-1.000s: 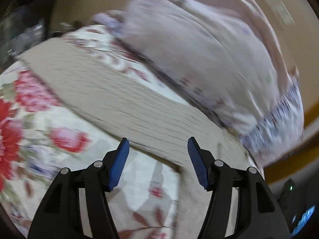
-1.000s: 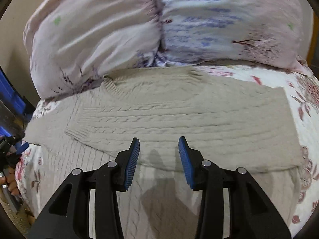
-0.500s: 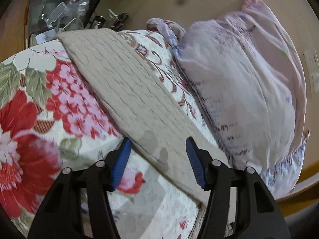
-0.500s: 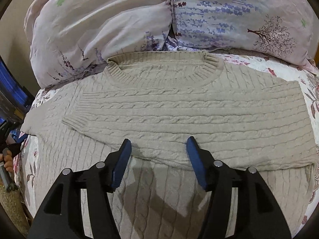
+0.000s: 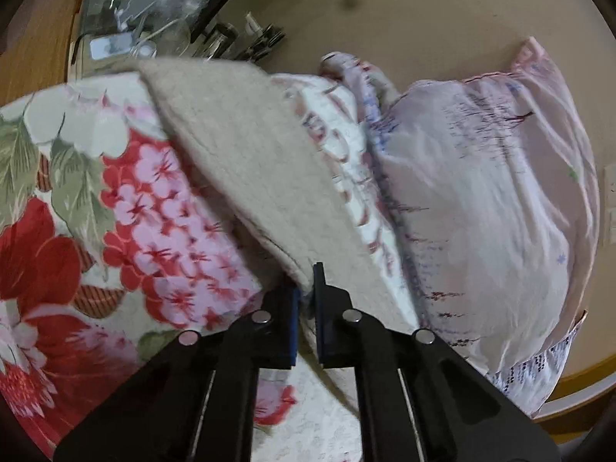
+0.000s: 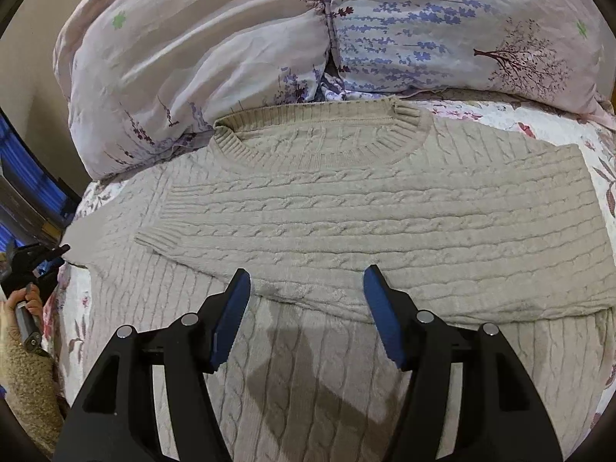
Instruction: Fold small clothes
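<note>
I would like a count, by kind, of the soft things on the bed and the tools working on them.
Sweater: 1, beige cable-knit
Pillows: 2, one pinkish, one with blue flowers
Floral bedcover: 1
Hand-held grippers: 2, the left hand-held gripper shut on the sweater's edge, the right hand-held gripper open
Total: 6

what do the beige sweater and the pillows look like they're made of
Sweater: a thick cable knit, probably wool or acrylic, matte and slightly fuzzy, with raised braided ribs and a ribbed collar. Pillows: thin, smooth woven cotton-like cases, with soft creases and a printed lavender-sprig pattern.
</note>
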Tool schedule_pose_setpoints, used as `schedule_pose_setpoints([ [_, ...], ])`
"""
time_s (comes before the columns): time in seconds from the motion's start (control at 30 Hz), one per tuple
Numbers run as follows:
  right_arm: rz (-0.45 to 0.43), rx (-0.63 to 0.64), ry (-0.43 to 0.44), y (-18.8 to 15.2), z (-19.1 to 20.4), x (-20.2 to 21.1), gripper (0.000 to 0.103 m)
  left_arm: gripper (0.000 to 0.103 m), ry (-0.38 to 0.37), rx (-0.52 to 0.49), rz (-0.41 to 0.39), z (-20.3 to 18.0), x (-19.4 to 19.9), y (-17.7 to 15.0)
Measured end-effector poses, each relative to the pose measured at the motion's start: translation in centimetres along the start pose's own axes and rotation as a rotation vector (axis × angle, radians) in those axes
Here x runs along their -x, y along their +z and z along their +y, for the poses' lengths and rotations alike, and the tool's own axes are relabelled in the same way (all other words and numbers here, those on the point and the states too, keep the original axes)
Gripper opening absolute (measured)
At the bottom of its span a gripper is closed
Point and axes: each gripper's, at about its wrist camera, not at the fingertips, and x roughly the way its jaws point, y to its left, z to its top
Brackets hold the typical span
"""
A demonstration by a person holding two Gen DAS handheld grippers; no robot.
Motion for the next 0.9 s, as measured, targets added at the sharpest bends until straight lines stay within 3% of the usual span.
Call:
schedule_pose_setpoints([
  [0.1,-0.014,-0.024,0.013,-0.2,-0.6,0.9,0.063,0.005,-0.065,-0.076,-0.048,-3.2,1.5,-0.8],
  [0.23,-0.033,-0.050,0.020,-0.4,-1.4,2.0,0.063,0.005,-0.194,-0.167,-0.038,-8.7,2.3,-3.1],
  [0.43,-0.049,-0.087,0.021,-0.9,-2.9,3.2,0.063,0.005,-0.369,-0.320,0.070,-17.4,0.6,-10.6],
  [0.53,-0.059,-0.102,0.016,-1.1,-3.7,3.9,0.063,0.005,-0.436,-0.388,0.165,-20.5,-1.5,-15.7],
  [0.7,-0.067,-0.119,0.004,-1.4,-4.8,4.6,0.063,0.005,-0.424,-0.474,0.332,-22.3,-5.7,-23.7],
  [0.8,-0.064,-0.128,-0.003,-1.6,-5.3,4.8,0.063,0.006,-0.371,-0.477,0.430,-21.6,-8.1,-26.6],
  [0.9,-0.061,-0.136,-0.004,-1.8,-5.7,4.8,0.063,0.011,-0.337,-0.446,0.480,-20.5,-8.8,-27.3],
])
